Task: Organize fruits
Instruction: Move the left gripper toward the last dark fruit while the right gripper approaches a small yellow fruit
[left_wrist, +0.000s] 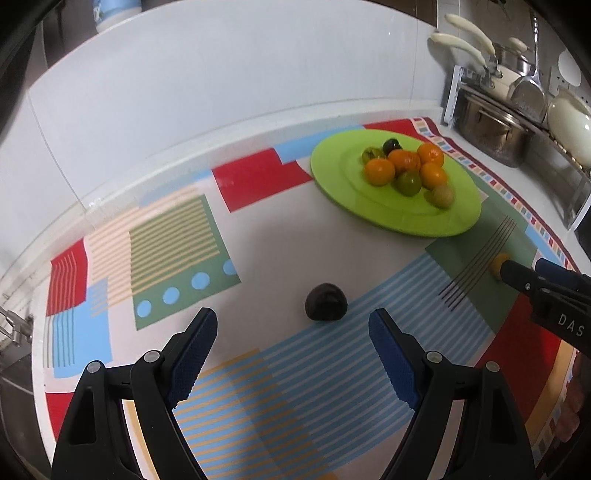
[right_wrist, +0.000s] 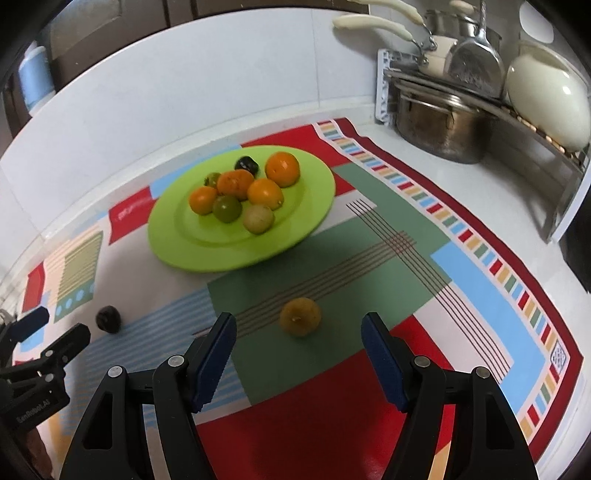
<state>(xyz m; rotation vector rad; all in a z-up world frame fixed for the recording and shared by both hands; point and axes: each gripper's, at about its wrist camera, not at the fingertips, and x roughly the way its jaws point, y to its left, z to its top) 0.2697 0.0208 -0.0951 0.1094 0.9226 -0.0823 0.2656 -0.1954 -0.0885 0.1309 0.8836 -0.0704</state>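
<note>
Both tongs, left (left_wrist: 291, 325) and right (right_wrist: 299, 330), spread above loose fruit, seemingly clear of the plate (right_wrist: 177, 251).

One green plate (right_wrist: 177, 251), four oranges (right_wrist: 282, 168), two dark fruits (right_wrist: 108, 319), two pots (right_wrist: 439, 129).

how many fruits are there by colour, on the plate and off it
orange: 4, all on the green plate, e.g.
green: 2, on the plate, e.g.
pale yellowish: 1, on the plate
dark: 2, one on the plate, one on the mat
yellow: 1, on the mat
total: 10 fruits, 8 on the plate, 2 off it
</note>
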